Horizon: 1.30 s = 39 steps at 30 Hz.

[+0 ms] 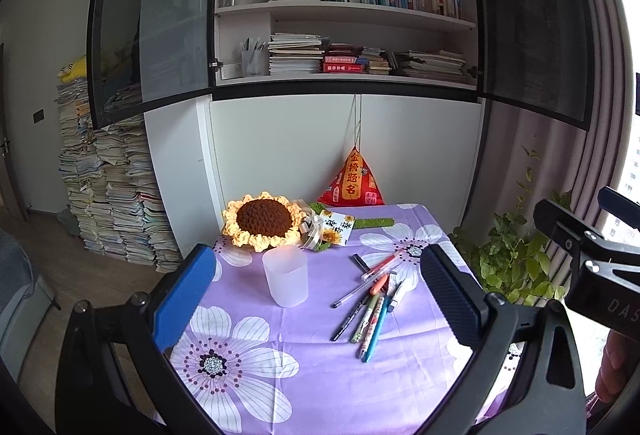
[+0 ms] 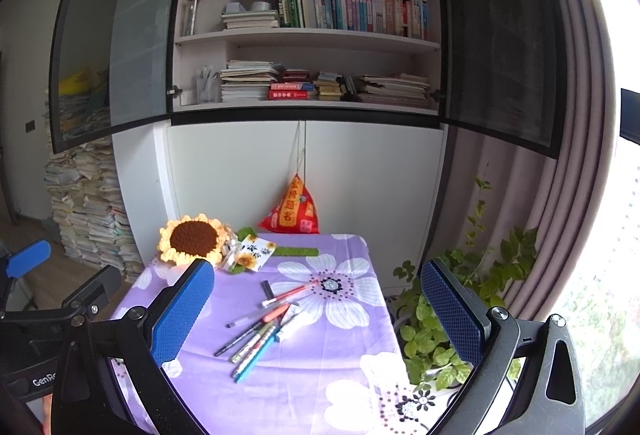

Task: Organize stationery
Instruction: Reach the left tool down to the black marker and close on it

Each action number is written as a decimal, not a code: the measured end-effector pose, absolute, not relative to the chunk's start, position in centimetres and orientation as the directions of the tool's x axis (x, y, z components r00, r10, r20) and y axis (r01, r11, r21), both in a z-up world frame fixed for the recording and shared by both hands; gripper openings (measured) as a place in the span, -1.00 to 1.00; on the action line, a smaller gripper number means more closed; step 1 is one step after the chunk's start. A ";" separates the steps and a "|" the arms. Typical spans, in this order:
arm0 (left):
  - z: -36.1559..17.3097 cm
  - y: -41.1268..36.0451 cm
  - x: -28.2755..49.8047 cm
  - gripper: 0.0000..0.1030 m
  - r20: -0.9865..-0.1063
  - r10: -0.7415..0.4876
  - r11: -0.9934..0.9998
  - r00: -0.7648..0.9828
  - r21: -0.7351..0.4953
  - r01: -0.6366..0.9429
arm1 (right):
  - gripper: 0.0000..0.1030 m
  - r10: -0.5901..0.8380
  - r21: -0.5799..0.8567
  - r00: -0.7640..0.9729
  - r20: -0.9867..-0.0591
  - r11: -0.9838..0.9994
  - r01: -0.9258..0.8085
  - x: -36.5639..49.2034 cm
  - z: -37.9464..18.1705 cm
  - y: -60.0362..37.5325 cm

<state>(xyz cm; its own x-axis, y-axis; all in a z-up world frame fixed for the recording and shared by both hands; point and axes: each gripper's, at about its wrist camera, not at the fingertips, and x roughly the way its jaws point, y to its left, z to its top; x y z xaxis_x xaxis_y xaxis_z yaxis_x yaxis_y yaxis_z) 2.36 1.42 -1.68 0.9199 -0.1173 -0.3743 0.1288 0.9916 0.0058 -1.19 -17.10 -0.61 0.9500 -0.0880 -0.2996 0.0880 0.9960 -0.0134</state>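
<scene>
1. Both jaws are held wide apart and nothing is gripped: the left gripper and right gripper are kept above the purple flowered tablecloth, likely ahead of a first pick.
2. A translucent white plastic cup is stood upright, seemingly as the holder.
3. Just beside it, loose pens are seen scattered, overlapping, in mixed colours.

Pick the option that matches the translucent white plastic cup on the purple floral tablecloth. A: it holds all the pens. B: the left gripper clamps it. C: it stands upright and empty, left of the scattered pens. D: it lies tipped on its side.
C: the translucent white plastic cup stands upright with nothing inside, and the scattered pens lie on the purple floral tablecloth to its right.
</scene>
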 end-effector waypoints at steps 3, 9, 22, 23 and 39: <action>-2.0 1.6 2.9 0.97 -0.387 -0.127 0.991 0.913 -0.002 0.136 | 1.00 -0.079 -0.007 0.952 -0.297 0.997 0.081 -1.0 -0.6 -16.8; -2.5 1.9 3.3 0.97 -0.386 -0.137 0.989 0.912 -0.002 0.148 | 1.00 -0.057 -0.003 0.964 -0.259 0.998 0.058 -1.1 -0.5 -16.3; -4.7 3.3 6.2 0.97 -0.433 -0.159 0.987 0.887 -0.044 0.156 | 1.00 -0.050 -0.031 0.965 -0.256 0.999 0.043 1.0 -1.8 -14.1; -4.8 3.4 6.5 0.97 -0.436 -0.160 0.987 0.885 -0.046 0.156 | 1.00 -0.048 -0.031 0.963 -0.266 0.999 0.041 1.3 -2.0 -14.0; -9.6 3.1 11.2 0.97 -0.545 -0.231 0.965 0.806 -0.025 0.260 | 0.92 -0.048 -0.013 0.895 -0.444 0.999 0.048 7.2 -6.7 -13.6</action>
